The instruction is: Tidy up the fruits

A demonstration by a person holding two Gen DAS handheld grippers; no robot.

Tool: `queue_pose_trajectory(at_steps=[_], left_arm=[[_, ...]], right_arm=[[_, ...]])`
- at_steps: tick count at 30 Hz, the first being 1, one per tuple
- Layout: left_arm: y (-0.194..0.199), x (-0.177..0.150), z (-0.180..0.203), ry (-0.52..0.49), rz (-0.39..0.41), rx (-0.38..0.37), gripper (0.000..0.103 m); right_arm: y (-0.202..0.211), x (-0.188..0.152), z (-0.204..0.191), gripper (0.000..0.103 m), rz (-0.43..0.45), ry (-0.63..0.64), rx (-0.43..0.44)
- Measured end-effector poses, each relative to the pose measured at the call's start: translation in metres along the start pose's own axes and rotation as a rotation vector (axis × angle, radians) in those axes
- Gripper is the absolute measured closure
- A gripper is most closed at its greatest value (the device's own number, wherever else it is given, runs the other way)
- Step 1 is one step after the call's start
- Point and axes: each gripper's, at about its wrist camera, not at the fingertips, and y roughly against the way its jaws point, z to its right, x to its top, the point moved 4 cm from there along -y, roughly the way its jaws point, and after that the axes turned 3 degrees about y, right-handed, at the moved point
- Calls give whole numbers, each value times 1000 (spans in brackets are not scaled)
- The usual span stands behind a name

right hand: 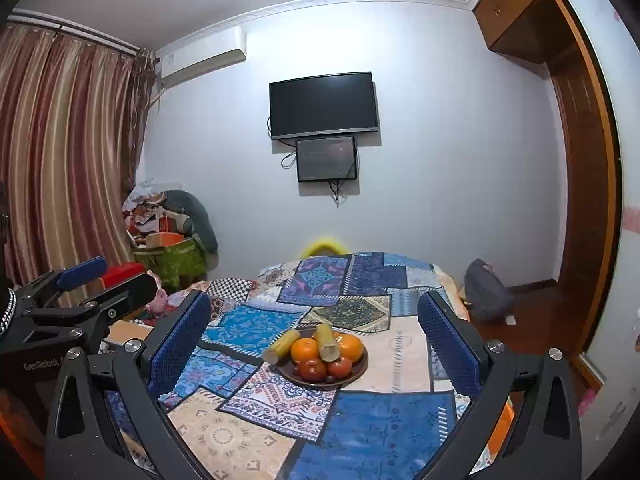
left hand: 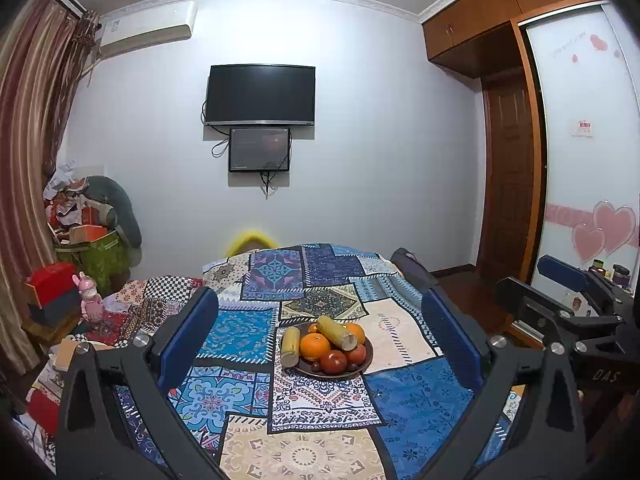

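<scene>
While both tools hang above the near edge of the patchwork-covered table, the brown plate of fruit sits near the table's middle, ahead of them and well apart from either. The left gripper has its blue pads spread wide, nothing between them, and in its view the plate lies straight ahead, framed between the two fingers. The right gripper is just as wide and empty, with the plate again centred ahead. On the plate, one pale yellow-green stalk piece rests on top of the oranges, its long axis slanting from far-left to near-right, cut end facing the camera. A second stalk piece lies at the plate's left rim, long axis running roughly away from the grippers, near end overhanging the rim. Red fruits crowd the near side.
</scene>
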Motion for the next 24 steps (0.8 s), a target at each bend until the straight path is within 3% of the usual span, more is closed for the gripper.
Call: queue_pose_trajectory(at_steps=[24], left_arm=[[-7, -4, -6, 28, -26, -22, 0]], right_arm=[[0, 2, -4, 0, 4, 25, -10]])
